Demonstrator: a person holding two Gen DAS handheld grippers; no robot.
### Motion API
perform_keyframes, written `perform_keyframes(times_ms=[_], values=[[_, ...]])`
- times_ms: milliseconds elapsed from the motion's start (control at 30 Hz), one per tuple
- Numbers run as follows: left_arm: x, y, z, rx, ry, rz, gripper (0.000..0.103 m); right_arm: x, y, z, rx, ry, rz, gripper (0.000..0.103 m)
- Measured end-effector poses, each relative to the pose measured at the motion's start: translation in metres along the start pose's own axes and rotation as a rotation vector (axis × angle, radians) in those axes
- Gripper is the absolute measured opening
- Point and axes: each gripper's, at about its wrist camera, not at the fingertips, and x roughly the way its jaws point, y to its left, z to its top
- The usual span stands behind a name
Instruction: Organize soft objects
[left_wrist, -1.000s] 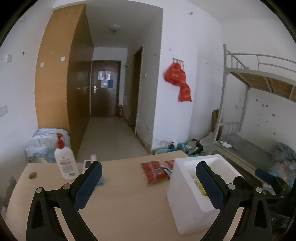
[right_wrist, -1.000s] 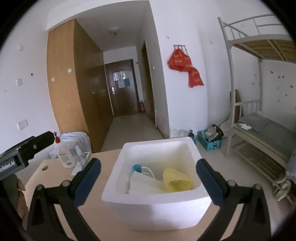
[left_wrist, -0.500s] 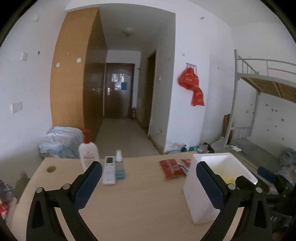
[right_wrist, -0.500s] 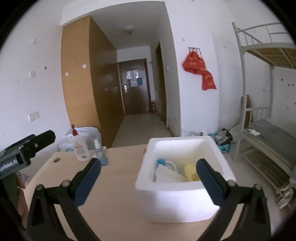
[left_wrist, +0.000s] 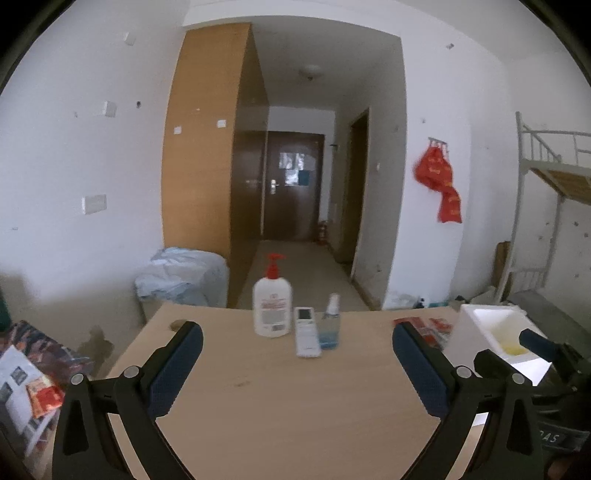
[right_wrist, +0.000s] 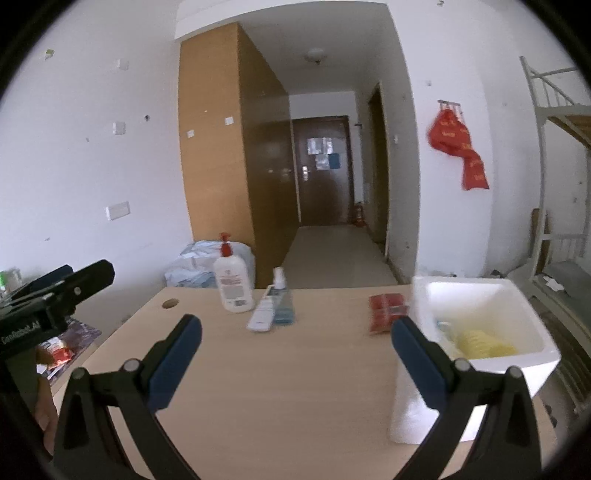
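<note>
Both grippers hover over a pale wood desk, neither holding anything. Left gripper: jaws wide, blue pads well apart, bare desk between them. Right gripper: jaws wide likewise, nothing between the pads. In the right wrist view the left gripper's black body shows at 9 o'clock; in the left wrist view the right gripper's body shows at 4 o'clock, in front of the box. White foam box sits at the desk's right edge, 3 o'clock in the right view, 3 to 4 o'clock in the left view. Inside it lies a yellow ribbed soft item, with a bit of something blue and white just beside it at the box's left inner wall; too blurred to name. Red packets lie flat on the desk just left of the box, at about 2 o'clock from the right gripper. Toward 12 o'clock, at the desk's far side: white pump bottle with red pump, upright; a white remote flat just right of it; a small spray bottle with blue liquid touching or just beside the remote. Round cable hole at the far left corner of the desk. Red bags hang on the wall at 2 o'clock.
</note>
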Motion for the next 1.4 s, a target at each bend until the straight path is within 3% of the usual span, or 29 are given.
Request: perform_keyframes(times_ms=[233, 400, 700, 933, 1400], values=[[-0.008, 0.027, -0.009, -0.037, -0.039, 0.008, 0.103, 0.003, 0.021, -0.005, -0.020, 0.016, 0.005, 0.103], [-0.003, 0.046, -0.017, -0.106, 0.017, -0.020, 0.103, -0.001, 0.029, -0.011, -0.029, 0.016, 0.008, 0.103], [-0.012, 0.047, -0.031, -0.050, 0.019, -0.001, 0.103, -0.008, 0.037, -0.028, -0.029, 0.006, 0.030, 0.103], [-0.027, 0.046, -0.049, -0.030, -0.034, 0.004, 0.103, -0.021, 0.039, -0.043, -0.024, -0.039, 0.031, 0.103], [-0.061, 0.054, -0.113, -0.064, -0.076, -0.023, 0.103, -0.063, 0.039, -0.107, -0.004, -0.065, 0.004, 0.103]])
